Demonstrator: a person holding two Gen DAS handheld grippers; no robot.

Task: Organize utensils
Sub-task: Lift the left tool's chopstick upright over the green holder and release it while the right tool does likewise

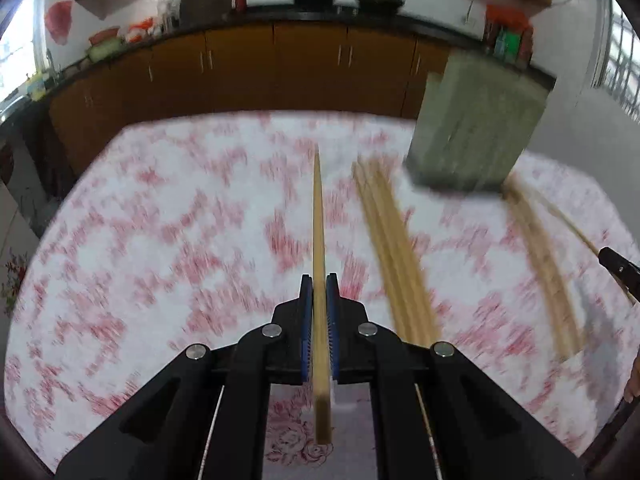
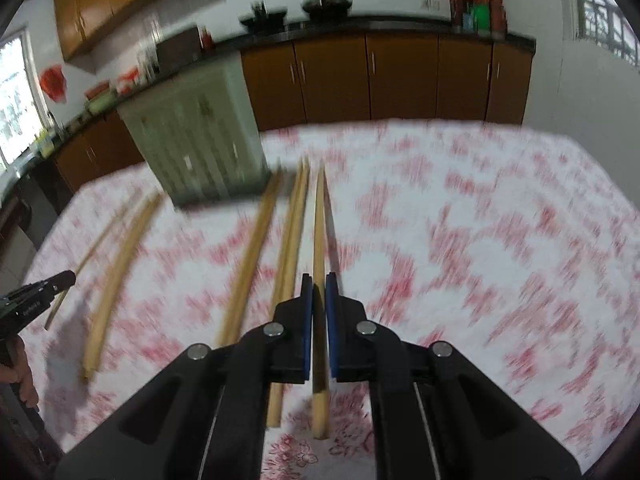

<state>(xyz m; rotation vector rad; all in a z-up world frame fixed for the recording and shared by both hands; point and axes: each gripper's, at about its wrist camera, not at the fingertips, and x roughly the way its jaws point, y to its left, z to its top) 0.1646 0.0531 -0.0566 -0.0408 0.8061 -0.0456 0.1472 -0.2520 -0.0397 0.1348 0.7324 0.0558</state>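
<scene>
Between your left gripper's (image 1: 319, 280) blue pads sat one chopstick (image 1: 318, 216), clamped; your right gripper (image 2: 319, 280) pinched another chopstick (image 2: 319, 224). Loose chopsticks (image 2: 290, 232) lay beside it, green holder (image 2: 196, 136) ahead-left.

Two wrist views angled down, sharing table (image 1: 160, 220) and holder (image 2: 200, 132)

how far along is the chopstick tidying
Early, by the look of it. Whether the green holder has anything in it can't be seen. In hand: the left claw is shut on one chopstick, the right claw on another chopstick. Left: several loose chopsticks lie on the tablecloth.
</scene>
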